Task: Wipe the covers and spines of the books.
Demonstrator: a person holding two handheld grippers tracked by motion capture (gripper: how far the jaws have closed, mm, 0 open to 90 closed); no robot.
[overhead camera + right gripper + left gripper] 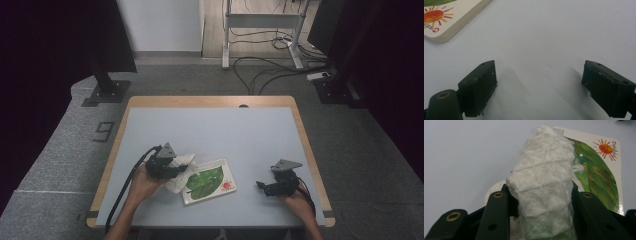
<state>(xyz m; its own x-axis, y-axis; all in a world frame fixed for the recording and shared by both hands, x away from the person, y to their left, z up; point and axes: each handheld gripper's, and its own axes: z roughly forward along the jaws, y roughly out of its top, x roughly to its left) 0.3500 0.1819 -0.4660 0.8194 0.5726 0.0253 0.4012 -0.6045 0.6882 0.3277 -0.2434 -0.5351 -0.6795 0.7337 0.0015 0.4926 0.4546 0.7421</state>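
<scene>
The left gripper (pixel 541 202) is clamped on one white quilted paper towel (pixel 544 182), bunched upright between its jaws. Just beyond it lies one board book (pixel 599 170) with a green leaf and orange sun. The right gripper (pixel 539 82) stands released, nothing between its jaws.

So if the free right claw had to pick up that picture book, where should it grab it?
Probably by the near right corner of the book, sliding in low from the right. It lies flat, so only its thick page edge gives the open right gripper something to pinch.
</scene>
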